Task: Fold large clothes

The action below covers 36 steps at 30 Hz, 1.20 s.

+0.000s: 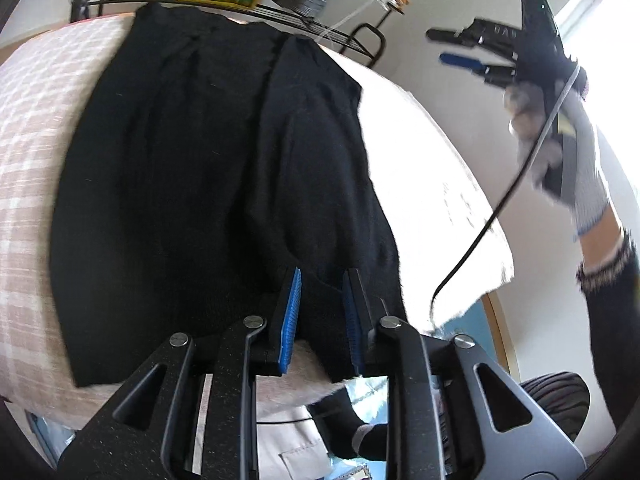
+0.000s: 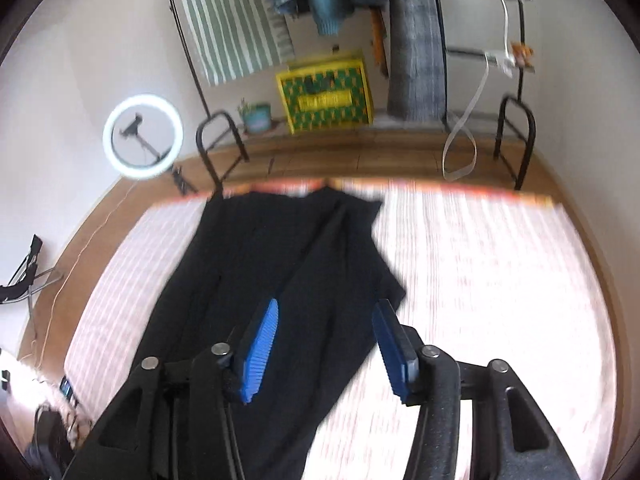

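- While my left gripper hovers low over the near hem of the black garment, its blue pads stand a little apart with nothing pinched between them; the hem lies just beneath, and I cannot tell whether the tips brush it.
- My right gripper is released too, jaws well apart and empty, raised above the cloth; the left wrist view catches it at 2 o'clock, held in my gloved right hand with a black cable trailing down.
- That garment lies flat on the pink checked bedcover, folded lengthwise into a long panel running from 12 to 6 o'clock, its right side doubled inward over the middle.
- At 12 o'clock in the right wrist view, a yellow-and-green box sits on the low shelf of a black clothes rack; what it holds is hidden.
- Just left of it stands a small teal pot with a sprig of plant in it.
- Clothes hang on the rack above, among them a green striped cloth.
- At 10 o'clock, a ring light glows by the wall.
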Each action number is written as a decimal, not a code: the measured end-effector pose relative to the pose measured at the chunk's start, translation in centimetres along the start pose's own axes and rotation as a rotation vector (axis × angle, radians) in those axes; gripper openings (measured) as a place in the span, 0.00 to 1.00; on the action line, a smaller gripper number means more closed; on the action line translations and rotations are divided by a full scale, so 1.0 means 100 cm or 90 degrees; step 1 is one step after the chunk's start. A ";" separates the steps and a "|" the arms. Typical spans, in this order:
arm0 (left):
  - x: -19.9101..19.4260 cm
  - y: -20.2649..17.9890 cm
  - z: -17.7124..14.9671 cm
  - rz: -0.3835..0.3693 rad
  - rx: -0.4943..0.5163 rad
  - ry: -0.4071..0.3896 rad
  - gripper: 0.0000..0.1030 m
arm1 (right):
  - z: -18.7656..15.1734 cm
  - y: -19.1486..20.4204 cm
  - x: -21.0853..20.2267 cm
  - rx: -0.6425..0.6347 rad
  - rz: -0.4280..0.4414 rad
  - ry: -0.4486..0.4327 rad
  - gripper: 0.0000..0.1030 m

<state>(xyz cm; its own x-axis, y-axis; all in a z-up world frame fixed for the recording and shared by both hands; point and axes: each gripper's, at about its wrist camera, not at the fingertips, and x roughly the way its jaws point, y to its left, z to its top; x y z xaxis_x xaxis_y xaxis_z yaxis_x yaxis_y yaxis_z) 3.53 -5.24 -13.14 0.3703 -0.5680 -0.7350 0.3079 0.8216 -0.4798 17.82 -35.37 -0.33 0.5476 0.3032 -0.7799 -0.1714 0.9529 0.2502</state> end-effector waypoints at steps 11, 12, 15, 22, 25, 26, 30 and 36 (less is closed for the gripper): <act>0.024 -0.015 -0.022 0.134 0.073 0.015 0.36 | -0.062 -0.001 0.070 0.020 -0.031 0.081 0.55; 0.019 -0.010 -0.023 0.148 0.067 0.006 0.36 | -0.062 -0.004 0.076 0.026 -0.031 0.081 0.55; -0.007 0.011 -0.034 0.194 0.028 -0.025 0.36 | -0.064 -0.014 0.089 0.050 -0.026 0.071 0.55; -0.032 -0.021 -0.041 0.179 0.082 -0.089 0.36 | -0.044 -0.041 0.113 0.089 -0.003 0.048 0.69; -0.013 -0.046 -0.042 0.158 0.112 -0.074 0.36 | -0.041 -0.049 0.127 0.092 -0.004 0.047 0.70; -0.010 -0.052 -0.041 0.156 0.122 -0.072 0.36 | -0.041 -0.053 0.133 0.097 -0.005 0.050 0.70; 0.007 -0.053 -0.040 0.237 0.155 -0.045 0.36 | -0.035 -0.063 0.147 0.106 0.012 0.046 0.69; -0.007 -0.009 -0.041 0.228 0.032 -0.059 0.36 | -0.019 -0.066 0.157 0.113 0.044 0.036 0.42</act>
<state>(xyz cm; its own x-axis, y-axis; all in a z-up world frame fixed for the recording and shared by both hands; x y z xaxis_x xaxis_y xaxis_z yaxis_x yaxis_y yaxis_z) -0.63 -5.39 -14.20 0.5402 -0.2484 -0.8041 0.1864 0.9670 -0.1735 26.05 -36.88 -15.34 0.4920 0.3727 -0.7868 -0.0577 0.9157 0.3977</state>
